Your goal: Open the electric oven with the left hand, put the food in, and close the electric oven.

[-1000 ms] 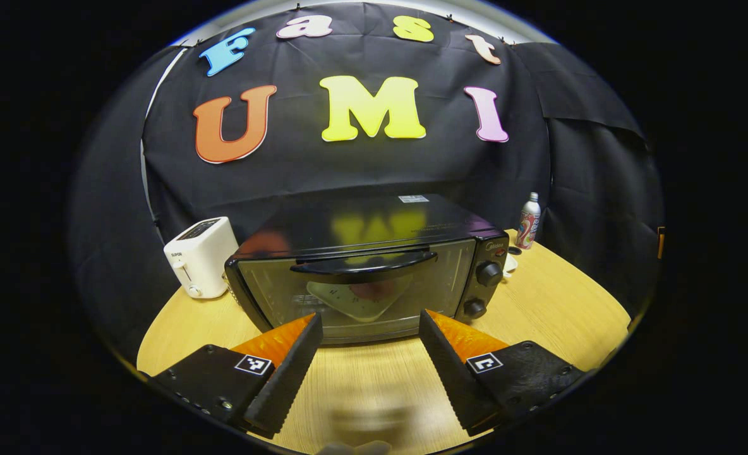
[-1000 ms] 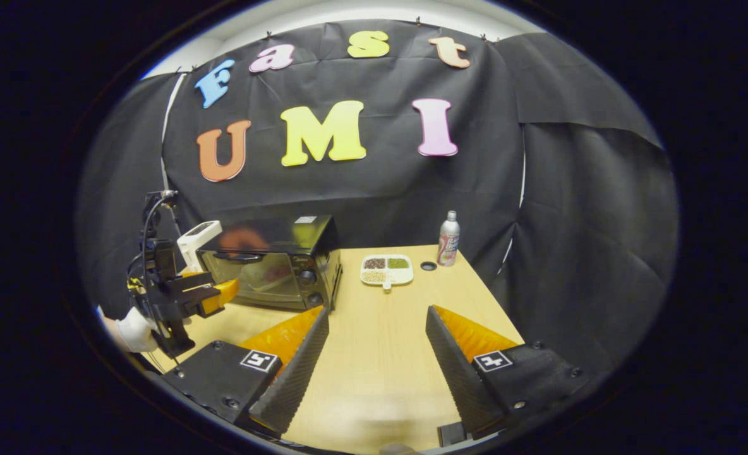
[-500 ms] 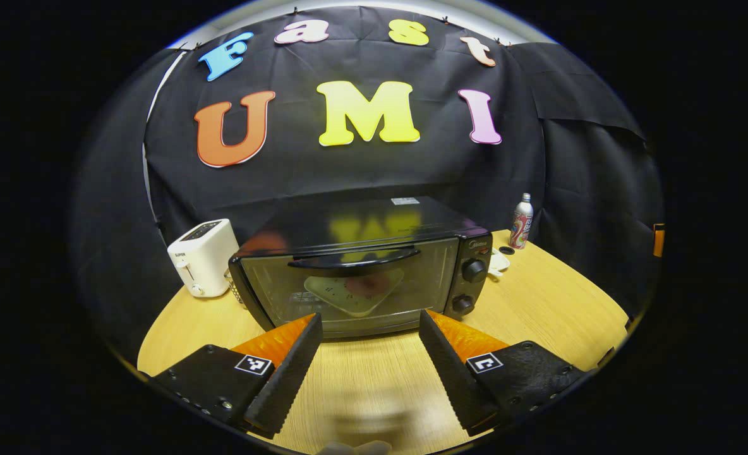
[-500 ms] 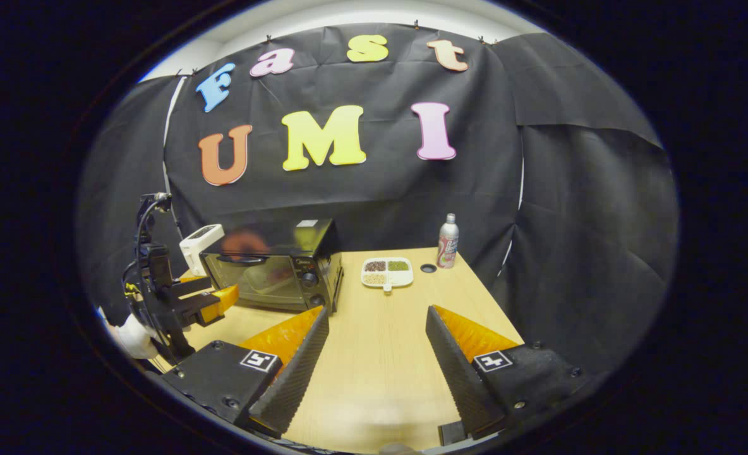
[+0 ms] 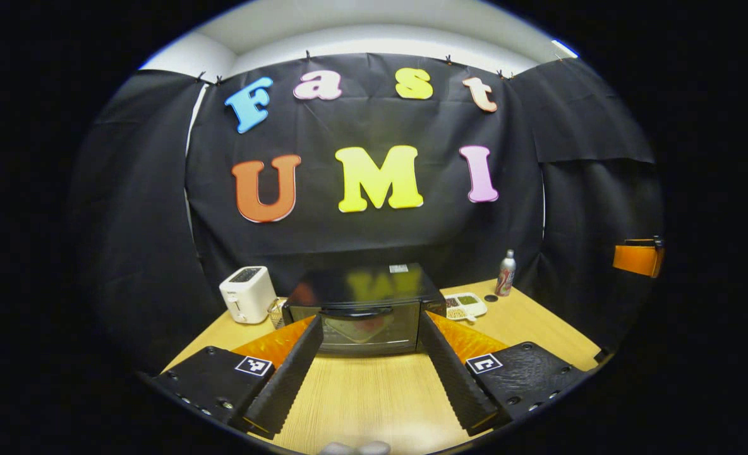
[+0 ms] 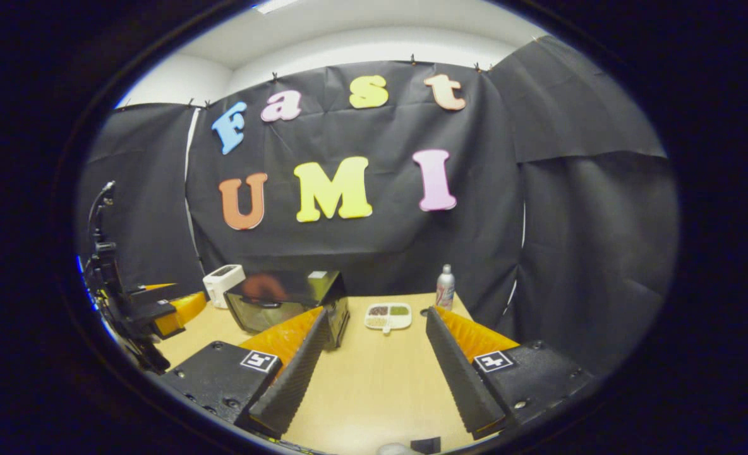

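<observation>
The black electric oven (image 5: 364,297) stands on the wooden table (image 5: 361,398) with its glass door shut and its handle (image 5: 356,311) across the top. A pale plate shows faintly through the glass. My left gripper (image 5: 369,319) is open and empty, facing the oven front from well back. A white divided tray of food (image 6: 388,316) lies to the right of the oven (image 6: 285,302). My right gripper (image 6: 377,313) is open and empty, back from the tray. The left gripper (image 6: 168,309) shows at the left edge of the right gripper view.
A white toaster (image 5: 246,294) stands left of the oven. A slim bottle (image 5: 506,281) and a small dark cap (image 5: 491,297) are at the table's far right corner. Bare tabletop lies between the grippers and the oven. Black cloth walls surround the table.
Both grippers have drawn back and away from the table, so the oven and tray look smaller and farther. Both remain open. The oven door stays shut.
</observation>
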